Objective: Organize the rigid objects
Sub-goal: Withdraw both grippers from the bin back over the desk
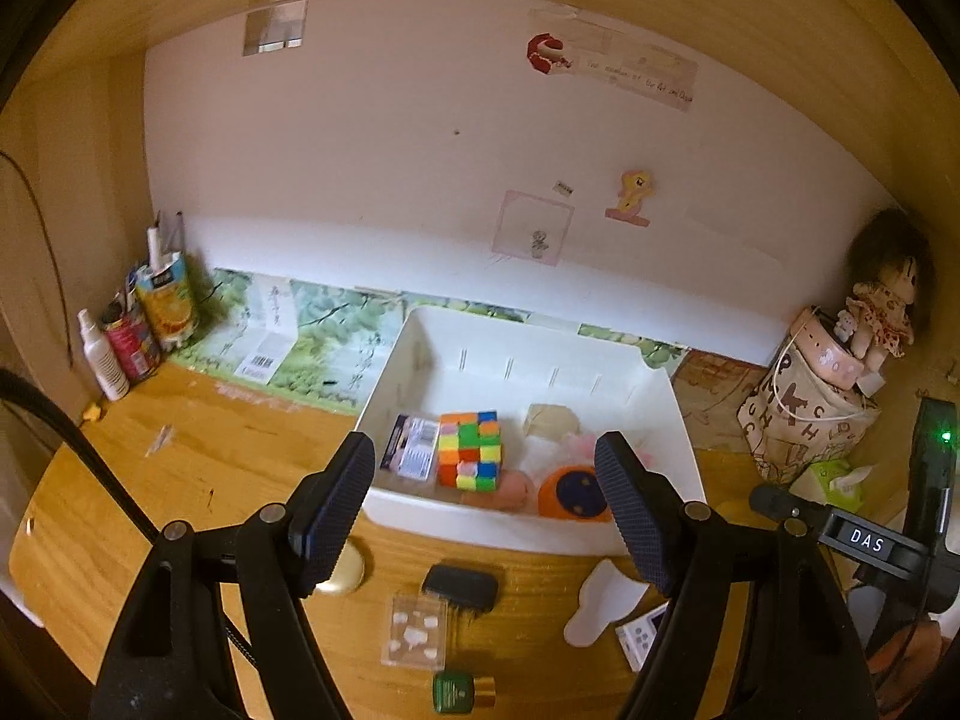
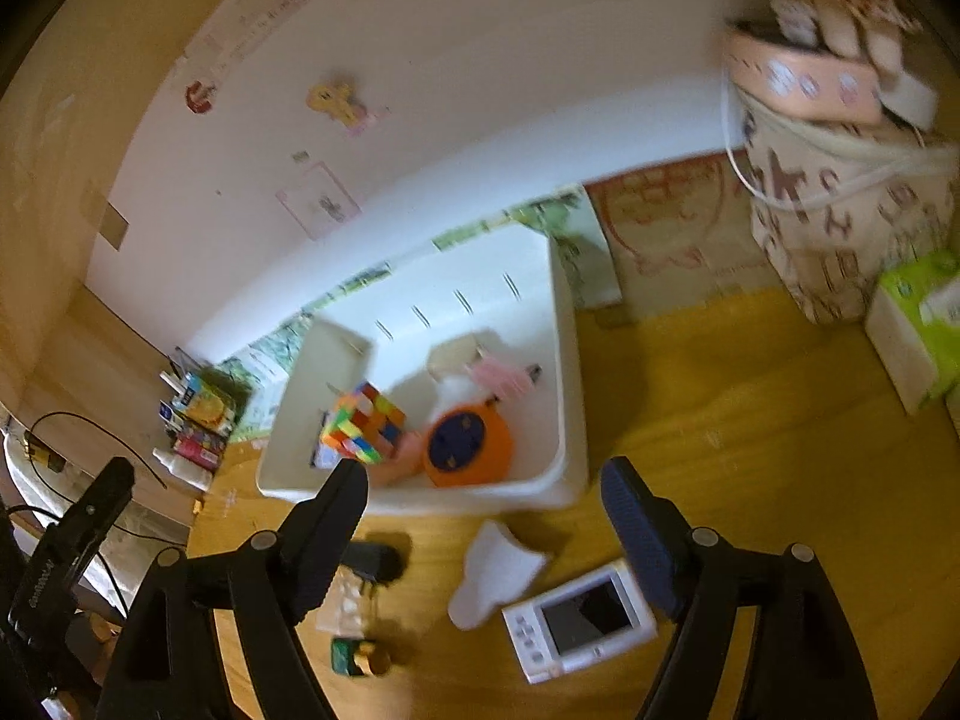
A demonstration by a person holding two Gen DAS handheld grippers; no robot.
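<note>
A white bin [image 1: 420, 360] [image 2: 570, 360] on the wooden desk holds a colour cube [image 1: 469, 449] [image 2: 366, 420], an orange round gadget [image 1: 573, 495] [image 2: 468, 447], a blister pack [image 1: 411, 446] and pink soft items. In front of it lie a black case [image 1: 461, 587], a clear box [image 1: 415, 630], a green bottle [image 1: 456, 690] [image 2: 354, 655], a white flat piece [image 1: 600, 600] [image 2: 495, 576] and a white handheld device [image 2: 579, 618] [image 1: 641, 636]. My left gripper [image 1: 489, 504] is open and empty above the desk before the bin. My right gripper [image 2: 486, 534] is open and empty over the white piece.
Cans and a spray bottle [image 1: 105, 354] stand at the back left. A patterned bag with a doll [image 1: 804, 420] [image 2: 840, 192] and a tissue pack [image 2: 912, 324] stand at the right. A gold round object [image 1: 345, 573] lies beside the left finger.
</note>
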